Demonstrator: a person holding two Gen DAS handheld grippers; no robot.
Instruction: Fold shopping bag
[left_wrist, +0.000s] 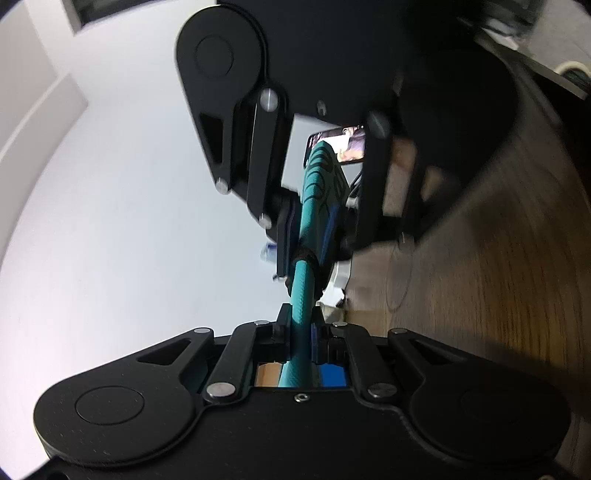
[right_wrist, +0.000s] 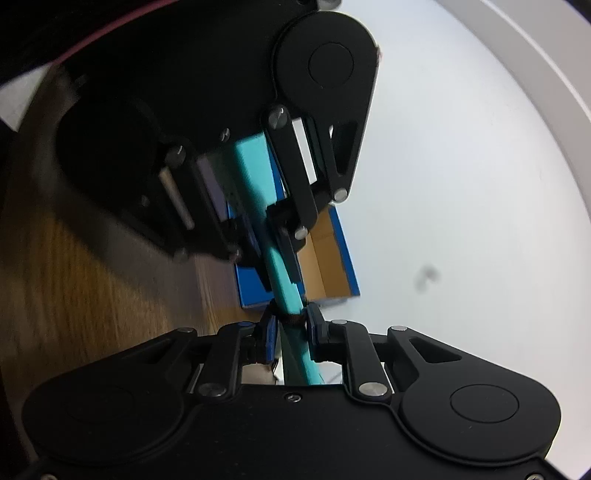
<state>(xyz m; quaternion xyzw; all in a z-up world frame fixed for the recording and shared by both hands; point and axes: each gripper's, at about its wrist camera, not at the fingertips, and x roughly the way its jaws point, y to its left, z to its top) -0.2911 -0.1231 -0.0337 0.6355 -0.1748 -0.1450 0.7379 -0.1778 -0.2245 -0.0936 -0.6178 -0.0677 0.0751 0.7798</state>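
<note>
1. Teal cord handle (left_wrist: 303, 295) runs straight between the two grippers, which face each other closely; each camera shows the other tool just ahead.
2. In the left wrist view, the left gripper (left_wrist: 300, 332) has its fingers drawn together on the teal handle, which passes between the pads and continues back under the tool body.
3. The same view shows the right gripper (left_wrist: 314, 236) opposite, tilted, with the handle and a dark wrapped band on it going in between its fingers.
4. In the right wrist view, the right gripper (right_wrist: 291, 325) is clamped on the handle (right_wrist: 284, 273) just at that dark band.
5. Ahead of it the left gripper (right_wrist: 275, 236) is closed on the same teal strip, higher up and tilted.
6. The shopping bag (right_wrist: 332, 258) is blue outside and brown inside; it shows behind the left gripper in the right wrist view, with an open brown pocket beside the handle.
7. In the left wrist view only slivers of the bag (left_wrist: 332, 374) show, blue and tan, in the gap under the left gripper's fingers.
8. A white wall (left_wrist: 110, 221) fills one side of each view and a wooden surface (left_wrist: 498, 277) the other; the wood is blurred.
9. A small lit screen (left_wrist: 345, 144) shows behind the right gripper in the left wrist view; what it displays cannot be made out.
</note>
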